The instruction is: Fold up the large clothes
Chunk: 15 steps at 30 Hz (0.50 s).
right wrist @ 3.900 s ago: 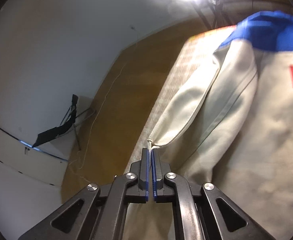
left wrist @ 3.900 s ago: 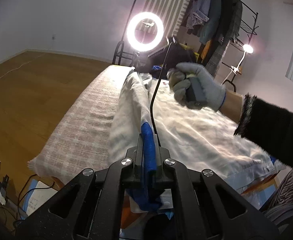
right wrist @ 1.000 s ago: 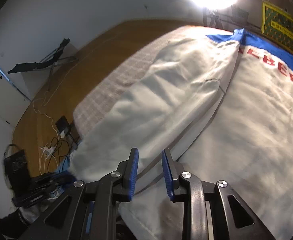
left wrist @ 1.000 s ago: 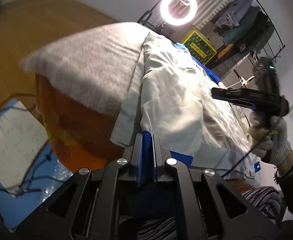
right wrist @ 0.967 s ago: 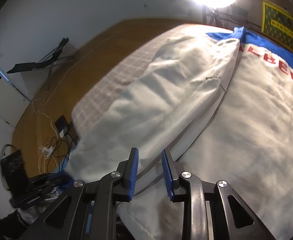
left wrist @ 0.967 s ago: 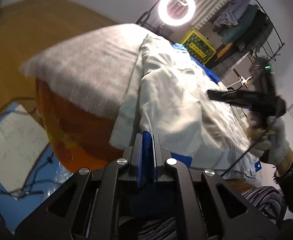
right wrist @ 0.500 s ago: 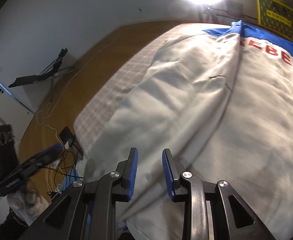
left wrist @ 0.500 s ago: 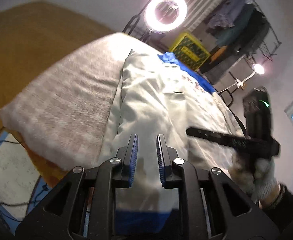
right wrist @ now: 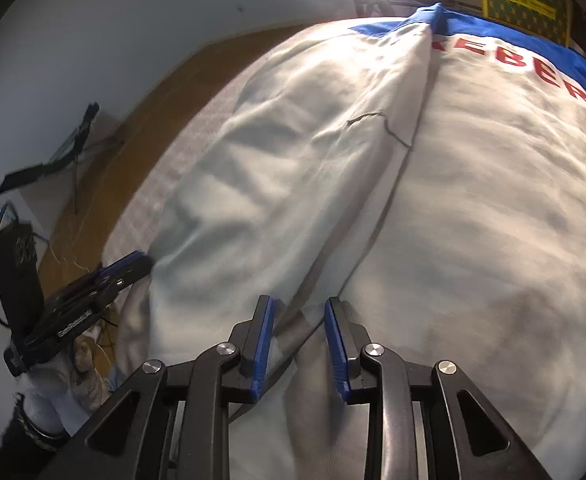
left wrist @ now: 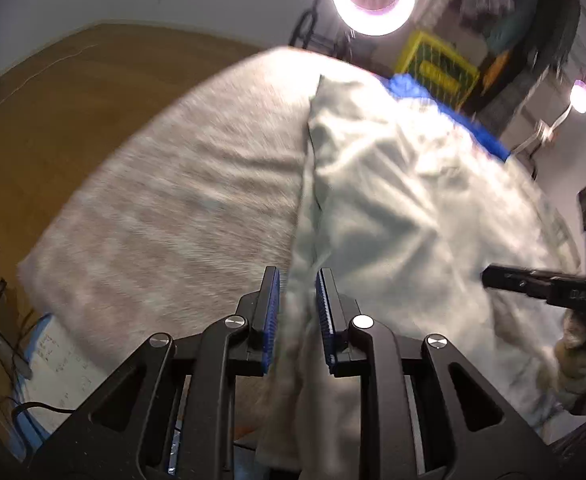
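A large pale cream jacket with a blue collar band (right wrist: 473, 208) lies spread on a woven beige-covered table (left wrist: 181, 208), ahead of and beneath both pairs of jaws, its hem end hanging over the near edge. One long side panel or sleeve (right wrist: 277, 184) is already laid inward over the body, running away from the jaws toward the collar; judged from this, a first lengthwise fold is done, while the opposite side and the crosswise folds appear still to come. The left gripper (left wrist: 297, 312) stands with its blue-padded jaws apart, a strip of the cloth's edge passing between them ungripped. The right gripper (right wrist: 298, 336) is likewise parted, straddling the seam where the folded panel meets the body, holding nothing. Red capital letters (right wrist: 513, 60) near the collar read in part "EBER"; the rest is cut off. A small white marking on the left gripper's black side, seen to the left of the right jaws, is too blurred to read.
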Each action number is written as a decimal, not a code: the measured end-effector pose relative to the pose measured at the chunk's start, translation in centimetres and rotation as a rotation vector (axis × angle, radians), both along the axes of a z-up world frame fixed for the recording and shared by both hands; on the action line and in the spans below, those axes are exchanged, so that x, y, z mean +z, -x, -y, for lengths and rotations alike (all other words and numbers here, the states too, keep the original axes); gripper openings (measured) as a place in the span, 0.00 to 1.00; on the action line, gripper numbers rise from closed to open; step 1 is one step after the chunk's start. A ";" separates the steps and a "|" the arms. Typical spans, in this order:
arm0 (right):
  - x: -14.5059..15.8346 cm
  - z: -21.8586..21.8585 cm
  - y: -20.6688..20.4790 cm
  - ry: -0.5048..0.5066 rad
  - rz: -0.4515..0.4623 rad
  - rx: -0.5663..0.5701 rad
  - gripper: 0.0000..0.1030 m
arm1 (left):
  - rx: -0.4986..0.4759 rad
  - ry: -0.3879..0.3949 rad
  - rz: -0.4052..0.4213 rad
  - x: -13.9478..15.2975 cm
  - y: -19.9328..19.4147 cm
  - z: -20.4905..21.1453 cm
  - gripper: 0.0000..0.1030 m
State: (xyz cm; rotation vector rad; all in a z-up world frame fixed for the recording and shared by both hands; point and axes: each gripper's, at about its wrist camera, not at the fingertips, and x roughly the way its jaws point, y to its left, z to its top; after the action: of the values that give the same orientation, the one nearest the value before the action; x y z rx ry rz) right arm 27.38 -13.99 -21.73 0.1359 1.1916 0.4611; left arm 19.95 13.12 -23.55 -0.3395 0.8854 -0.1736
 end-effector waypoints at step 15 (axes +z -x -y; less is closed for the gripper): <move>3.7 -1.2 5.8 -0.117 0.044 0.184 0.33 | 0.047 0.582 -0.044 -6.4 7.2 -7.3 0.62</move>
State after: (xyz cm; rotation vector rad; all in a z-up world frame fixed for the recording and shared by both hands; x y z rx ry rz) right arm 21.54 -12.80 -18.07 0.1161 1.1389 0.6924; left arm 12.79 20.47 -29.91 -0.9068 0.8579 -0.3829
